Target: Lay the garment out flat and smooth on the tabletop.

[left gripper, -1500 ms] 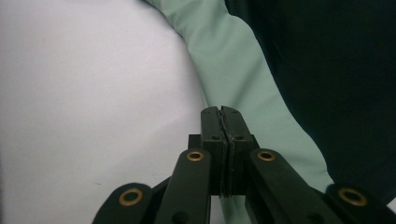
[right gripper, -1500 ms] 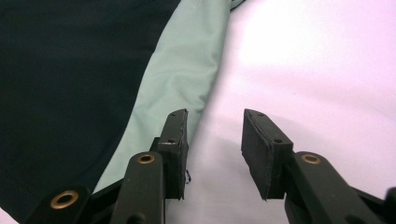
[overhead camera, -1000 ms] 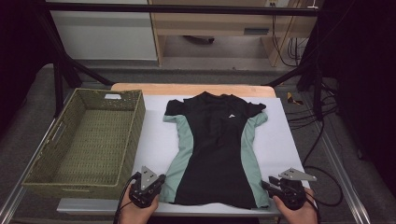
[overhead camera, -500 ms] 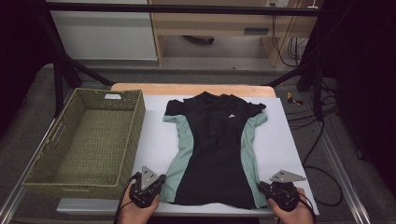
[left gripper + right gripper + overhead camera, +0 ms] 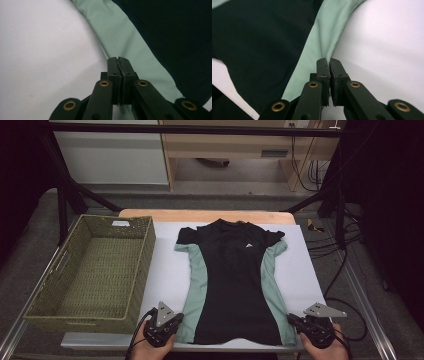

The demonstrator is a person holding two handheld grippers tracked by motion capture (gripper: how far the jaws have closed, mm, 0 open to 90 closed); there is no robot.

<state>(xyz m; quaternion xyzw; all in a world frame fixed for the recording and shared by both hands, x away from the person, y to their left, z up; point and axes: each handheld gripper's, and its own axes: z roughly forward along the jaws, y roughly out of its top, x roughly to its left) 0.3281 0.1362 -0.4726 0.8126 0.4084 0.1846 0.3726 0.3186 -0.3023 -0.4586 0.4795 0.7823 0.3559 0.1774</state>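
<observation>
Between the two grippers, a black shirt [image 5: 234, 285] with mint-green side panels lies flat on the white table [image 5: 167, 270], its hem toward the person and its collar far ahead of the jaws. At the hem's left corner the left gripper [image 5: 176, 321] is clamped on the green edge [image 5: 125, 47], while the right gripper [image 5: 291, 318], whose jaws have just been closing, pinches the green edge [image 5: 324, 37] at the right corner. Beyond the left gripper, off to its left, stands a woven basket [image 5: 95, 270].
</observation>
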